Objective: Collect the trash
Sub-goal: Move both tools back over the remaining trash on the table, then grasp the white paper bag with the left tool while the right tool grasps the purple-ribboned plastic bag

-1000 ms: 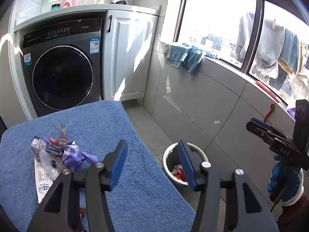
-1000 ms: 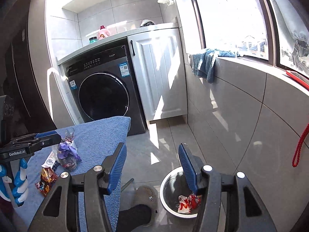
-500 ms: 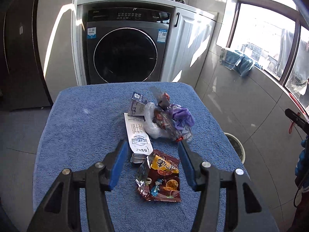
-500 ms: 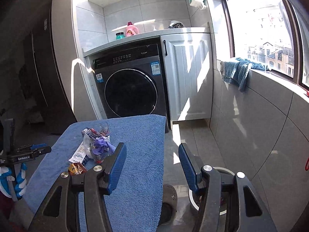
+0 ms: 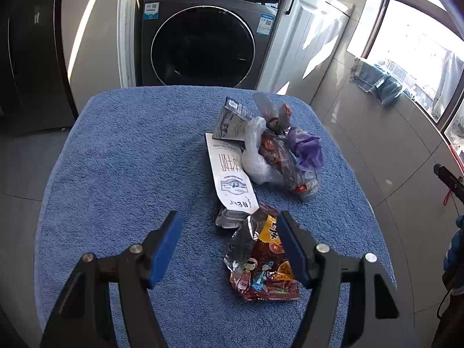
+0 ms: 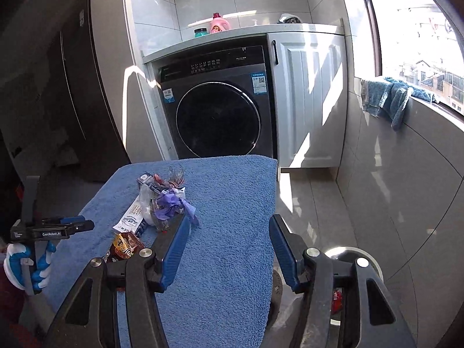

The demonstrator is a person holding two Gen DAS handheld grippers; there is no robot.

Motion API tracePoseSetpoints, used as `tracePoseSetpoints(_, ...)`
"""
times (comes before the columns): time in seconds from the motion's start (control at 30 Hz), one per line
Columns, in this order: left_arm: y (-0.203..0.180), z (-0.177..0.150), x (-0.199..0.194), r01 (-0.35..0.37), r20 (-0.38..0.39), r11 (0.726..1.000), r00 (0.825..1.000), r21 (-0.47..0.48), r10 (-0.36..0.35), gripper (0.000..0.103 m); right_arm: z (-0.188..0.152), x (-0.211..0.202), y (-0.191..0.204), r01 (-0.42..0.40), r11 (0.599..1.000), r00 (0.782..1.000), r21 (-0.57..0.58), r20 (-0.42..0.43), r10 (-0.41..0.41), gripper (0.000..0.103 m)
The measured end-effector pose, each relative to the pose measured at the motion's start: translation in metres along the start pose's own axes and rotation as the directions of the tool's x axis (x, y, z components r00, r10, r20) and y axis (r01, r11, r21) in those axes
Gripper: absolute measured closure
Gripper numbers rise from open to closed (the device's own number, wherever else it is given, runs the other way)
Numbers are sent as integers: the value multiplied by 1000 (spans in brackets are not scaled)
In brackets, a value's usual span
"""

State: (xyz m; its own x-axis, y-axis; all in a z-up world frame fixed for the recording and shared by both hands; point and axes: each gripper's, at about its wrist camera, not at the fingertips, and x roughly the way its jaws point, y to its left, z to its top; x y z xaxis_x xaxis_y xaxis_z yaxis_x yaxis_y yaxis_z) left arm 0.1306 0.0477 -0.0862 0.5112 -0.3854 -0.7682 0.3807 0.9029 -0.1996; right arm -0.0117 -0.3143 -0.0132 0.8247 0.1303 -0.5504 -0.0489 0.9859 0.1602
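Observation:
Trash lies on a table covered by a blue towel [image 5: 130, 159]. A red snack wrapper [image 5: 264, 264] lies nearest, with a white paper sleeve [image 5: 229, 174], a small blue-grey carton [image 5: 229, 121] and a clear bag with a purple scrap [image 5: 290, 156] behind it. My left gripper [image 5: 229, 229] is open and empty, hovering just above the snack wrapper. My right gripper [image 6: 229, 235] is open and empty over the towel's right edge. The trash pile [image 6: 162, 206] and my left gripper [image 6: 72, 226] show at left in the right wrist view. A metal trash bowl [image 6: 353, 264] stands on the floor, mostly hidden by my right fingers.
A dark washing machine [image 5: 200, 40] and white cabinet [image 5: 307, 34] stand behind the table. A tiled wall with a window ledge and a blue cloth [image 6: 385, 101] runs along the right. Grey tiled floor [image 6: 313, 203] lies between table and wall.
My left gripper swung from the floor bowl back over the table and closer to the snack wrapper. My right gripper turned left and up from the bowl toward the table.

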Motion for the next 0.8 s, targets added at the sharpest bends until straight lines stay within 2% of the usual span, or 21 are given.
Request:
tracePoseSetpoints(0.2,-9,17,47,-11,-89,999,996,32,13,37,-2,37,2,-53,998,997,-18,-54,52,46)
tracePoseSetpoints(0.4,-18,32,93,-8,-190,997,982,77,22,37,3,84,9,-131,990,985,-52,-117,124,44)
tracePoseSetpoints(0.67,-22,38,124,-24,-238,995,970,100,47,37,18,149,26,-245,968,958,-61,-170,232,44)
tracePoseSetpoints(0.77,-20,38,128,-25,-239,995,970,98,48,43,21,168,38,-289,955,944,-68,-186,272,44)
tracePoseSetpoints(0.8,-19,39,130,-25,-242,995,969,97,48,50,23,173,42,-303,950,939,-73,-192,285,44)
